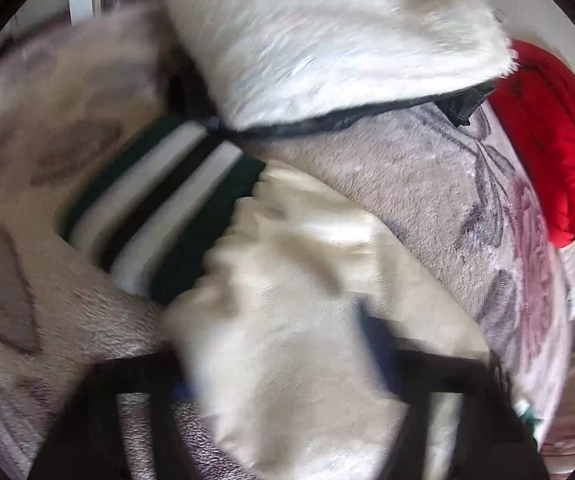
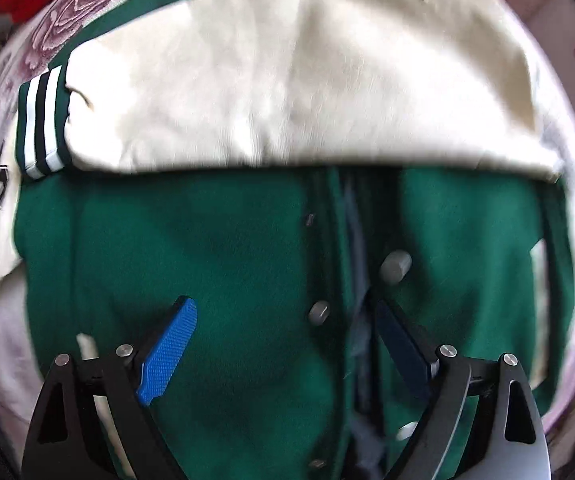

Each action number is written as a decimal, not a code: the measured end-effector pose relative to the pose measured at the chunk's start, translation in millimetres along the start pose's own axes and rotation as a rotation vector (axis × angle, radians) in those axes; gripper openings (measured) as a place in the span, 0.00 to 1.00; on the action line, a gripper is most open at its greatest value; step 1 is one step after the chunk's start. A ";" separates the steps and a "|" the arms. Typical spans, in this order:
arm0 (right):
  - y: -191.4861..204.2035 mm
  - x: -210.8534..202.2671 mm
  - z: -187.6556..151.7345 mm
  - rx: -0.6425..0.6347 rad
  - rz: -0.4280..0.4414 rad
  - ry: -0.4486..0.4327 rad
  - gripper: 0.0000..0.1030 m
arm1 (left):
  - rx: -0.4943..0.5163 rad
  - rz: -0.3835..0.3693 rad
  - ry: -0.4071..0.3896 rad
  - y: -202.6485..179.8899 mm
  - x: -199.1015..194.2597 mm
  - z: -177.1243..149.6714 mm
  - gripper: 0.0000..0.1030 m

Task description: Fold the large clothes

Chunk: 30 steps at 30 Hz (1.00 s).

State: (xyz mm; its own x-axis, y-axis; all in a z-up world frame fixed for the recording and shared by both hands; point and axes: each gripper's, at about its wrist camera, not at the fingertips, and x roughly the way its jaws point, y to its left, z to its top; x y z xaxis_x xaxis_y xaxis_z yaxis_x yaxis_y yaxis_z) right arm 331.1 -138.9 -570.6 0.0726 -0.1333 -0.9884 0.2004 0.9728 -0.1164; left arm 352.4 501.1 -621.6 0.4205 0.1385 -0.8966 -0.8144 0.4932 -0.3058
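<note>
A green varsity jacket point(image 2: 207, 240) with cream sleeves lies front up on a patterned blanket. One cream sleeve point(image 2: 287, 80) is folded across its chest, with its striped cuff point(image 2: 43, 124) at the left. My right gripper point(image 2: 283, 320) is open just above the jacket's snap-button front, holding nothing. In the left wrist view my left gripper point(image 1: 275, 364) is shut on the other cream sleeve point(image 1: 307, 300), which covers its fingers. That sleeve's striped green cuff point(image 1: 159, 208) hangs beyond. The view is blurred by motion.
A pinkish-grey flower-patterned blanket point(image 1: 427, 184) covers the surface. A white furry garment with a black edge point(image 1: 327, 40) lies behind, and a red garment point(image 1: 547, 140) at the right. The blanket shows at the left of the right wrist view point(image 2: 59, 20).
</note>
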 end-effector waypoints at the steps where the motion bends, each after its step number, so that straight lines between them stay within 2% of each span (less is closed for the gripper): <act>1: 3.0 -4.1 2.9 -0.021 -0.035 -0.019 0.90 | 0.005 0.012 -0.024 -2.0 -6.7 1.0 0.04; 5: 24.9 -24.4 24.5 -0.098 -0.148 -0.121 0.90 | 0.062 0.024 -0.136 -15.2 -52.1 2.7 0.04; 9: 47.9 -37.7 48.7 -0.123 -0.170 -0.174 0.90 | 0.232 0.032 -0.287 -58.9 -114.7 -3.6 0.03; 12: 49.6 -41.4 62.5 -0.136 -0.171 -0.197 0.90 | 0.383 0.022 -0.397 -108.2 -155.4 -8.6 0.03; 14: 47.2 -39.2 67.6 -0.132 -0.156 -0.205 0.90 | 0.452 0.007 -0.430 -145.9 -166.0 -12.1 0.02; 17: 30.3 -34.4 72.2 -0.107 -0.100 -0.213 0.90 | 0.584 -0.021 -0.471 -195.7 -196.5 -34.9 0.02; 20: 2.0 -29.7 75.5 -0.048 -0.016 -0.195 0.90 | 0.727 -0.065 -0.498 -247.9 -227.2 -78.7 0.02; 23: -40.0 -29.5 73.4 0.019 0.022 -0.170 0.90 | 0.860 -0.140 -0.471 -301.9 -248.9 -139.9 0.02; 27: -104.9 -27.3 68.0 0.118 0.046 -0.141 0.90 | 1.020 -0.270 -0.362 -369.8 -266.3 -245.3 0.02; 30: -165.9 -20.7 59.6 0.208 0.056 -0.106 0.90 | 1.132 -0.340 -0.252 -416.5 -261.2 -329.7 0.02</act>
State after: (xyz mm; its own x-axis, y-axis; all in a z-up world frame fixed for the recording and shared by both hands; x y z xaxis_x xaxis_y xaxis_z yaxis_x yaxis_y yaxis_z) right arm 354.6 -308.8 -525.0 0.1894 -0.1101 -0.9757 0.3892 0.9207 -0.0283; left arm 449.9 -23.6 -365.6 0.7138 -0.0430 -0.6990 0.1114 0.9924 0.0528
